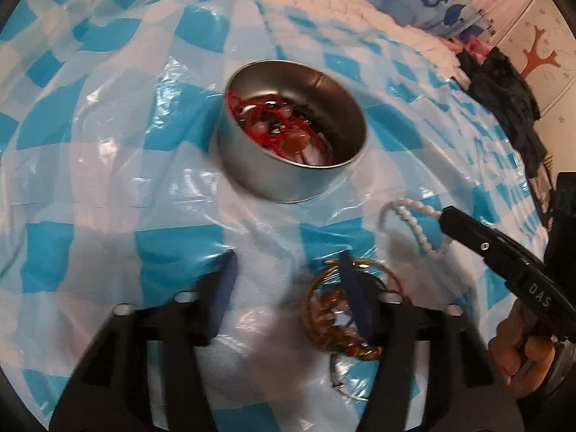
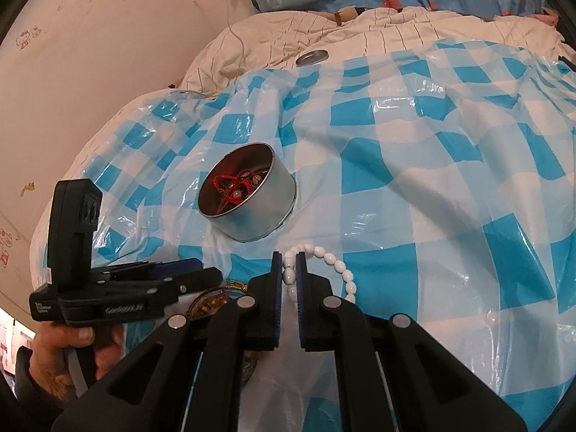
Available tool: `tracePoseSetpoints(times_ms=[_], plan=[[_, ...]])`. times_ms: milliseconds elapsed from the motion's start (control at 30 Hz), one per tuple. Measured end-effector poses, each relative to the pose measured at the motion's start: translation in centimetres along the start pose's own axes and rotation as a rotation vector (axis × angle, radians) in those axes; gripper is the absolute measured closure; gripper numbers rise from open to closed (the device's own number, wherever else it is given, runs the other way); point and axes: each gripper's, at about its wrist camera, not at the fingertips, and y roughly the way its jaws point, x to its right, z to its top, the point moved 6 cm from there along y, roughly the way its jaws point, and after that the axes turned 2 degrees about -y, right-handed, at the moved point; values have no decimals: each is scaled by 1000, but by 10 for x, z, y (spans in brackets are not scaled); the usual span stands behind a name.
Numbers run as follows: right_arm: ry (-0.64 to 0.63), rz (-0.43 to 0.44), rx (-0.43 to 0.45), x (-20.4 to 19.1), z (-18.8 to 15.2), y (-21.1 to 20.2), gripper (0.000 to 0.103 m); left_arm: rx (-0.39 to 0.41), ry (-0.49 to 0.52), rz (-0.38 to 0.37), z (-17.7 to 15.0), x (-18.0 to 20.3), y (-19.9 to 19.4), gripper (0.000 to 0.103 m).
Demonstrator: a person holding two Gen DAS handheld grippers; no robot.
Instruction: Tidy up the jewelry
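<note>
**Jewelry sorting: both grippers at the pile, tin part filled**

Jewelry lies on a blue-and-white checked plastic sheet [image 2: 414, 151] spread over a bed. A round metal tin [image 1: 293, 165] stands open on the sheet, holding red cord and beaded pieces [image 1: 284, 133]. Its lid [image 2: 311, 57] rests well apart, at the sheet's far edge.

Right gripper [image 2: 289, 270]: fingers clenched on a white bead bracelet [image 2: 342, 270], the pads pressing a short run of beads between them. The remainder of the loop trails to the 3 o'clock side of the fingers. The tin sits at 11 o'clock from this gripper, near but not touching the bracelet.

Left gripper [image 1: 288, 273]: fingers released, standing apart with bare sheet between them. A gold bangle with amber beads [image 1: 334, 309] lies at its 3 o'clock finger; the pad appears to sit inside the ring, though motion blur prevents confirming contact. The tin is at 12 o'clock from this gripper.

A hand [image 2: 75, 356] grips the left unit's handle.
</note>
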Motion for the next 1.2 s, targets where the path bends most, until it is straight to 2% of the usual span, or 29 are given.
tracePoseSetpoints(times_ms=[67,100,133,167,200,233,367,400,500,633,667,733,767,800,867,967,1033,1067,1100,1133,1200], plan=[[0,2,-1,0,0,0,95,1,39,15,-2,6,2,47],[0,3,-2,-1,0,0,95,3,56,19,-3,9,4,53],[0,3,-3,-1,0,0,95,4,70,31,-3,10,5,64],[0,4,-4,-1,0,0,95,-4,95,51,-4,10,6,90],[1,4,-5,-1,0,0,95,-3,117,68,-4,12,6,101],[1,4,-4,-1,0,0,95,-2,124,62,-4,13,4,103],[5,5,-5,-1,0,0,95,7,149,14,-3,24,-4,103],[3,5,-4,-1,0,0,95,14,135,-22,-1,25,-8,103],[7,7,1,-1,1,0,95,44,105,-68,3,23,-23,103],[7,9,-2,-1,1,0,95,31,72,-47,5,11,-24,103],[6,9,-3,-2,1,0,95,16,57,-40,4,6,-20,101],[7,10,-3,-2,1,0,95,-20,48,-4,0,2,-10,87],[6,9,-3,-2,1,0,95,-31,57,10,-3,3,-6,73],[6,9,-3,-2,1,0,95,-37,61,13,-5,3,-4,67],[6,10,-4,-3,1,0,95,-39,78,24,-8,7,2,62],[4,12,-5,-4,0,0,95,-42,91,31,-10,11,5,61],[6,11,-4,-4,0,0,95,-50,81,-18,-9,15,6,65],[6,11,-4,-4,0,0,95,-49,72,-34,-7,15,5,75],[5,11,-4,-4,0,0,95,-40,63,-48,-5,14,2,93],[5,11,-4,-5,0,0,95,-41,52,-79,-4,12,0,101],[4,11,-5,-4,0,0,95,-20,44,-102,-1,13,-4,103]])
